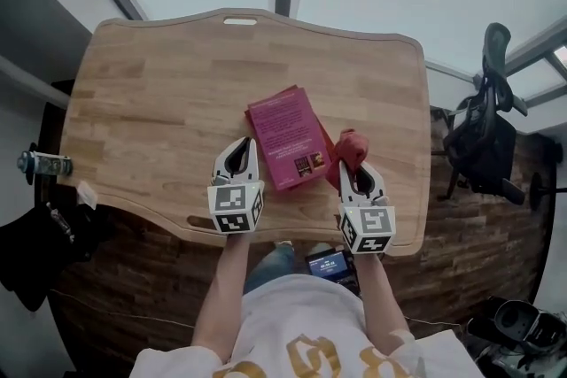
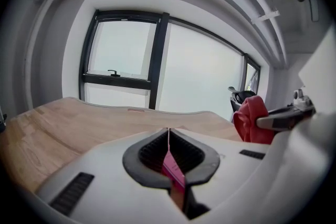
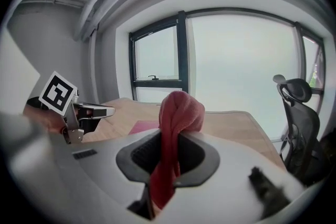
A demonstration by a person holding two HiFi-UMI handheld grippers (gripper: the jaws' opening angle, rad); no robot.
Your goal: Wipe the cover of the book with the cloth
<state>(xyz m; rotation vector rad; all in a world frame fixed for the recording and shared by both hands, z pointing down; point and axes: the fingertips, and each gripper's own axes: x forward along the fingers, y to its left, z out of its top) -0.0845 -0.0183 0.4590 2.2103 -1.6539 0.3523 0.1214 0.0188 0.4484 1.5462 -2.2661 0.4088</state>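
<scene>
A pink book (image 1: 285, 137) lies flat in the middle of the wooden table (image 1: 159, 102). My left gripper (image 1: 253, 142) hovers at the book's left edge with its jaws shut and nothing held. In the left gripper view (image 2: 168, 136) a sliver of the book (image 2: 173, 168) shows through the gap under the closed jaws. My right gripper (image 1: 350, 165) sits at the book's near right corner, shut on a bunched red cloth (image 1: 350, 148). The cloth (image 3: 178, 113) stands up between the jaws (image 3: 170, 136), with the book (image 3: 144, 127) behind and to the left.
The table's near edge curves just under both grippers. A black office chair (image 1: 483, 137) stands off the right end of the table. A metal canister (image 1: 42, 164) sits off the left edge. A small screen device (image 1: 330, 263) is by the person's lap.
</scene>
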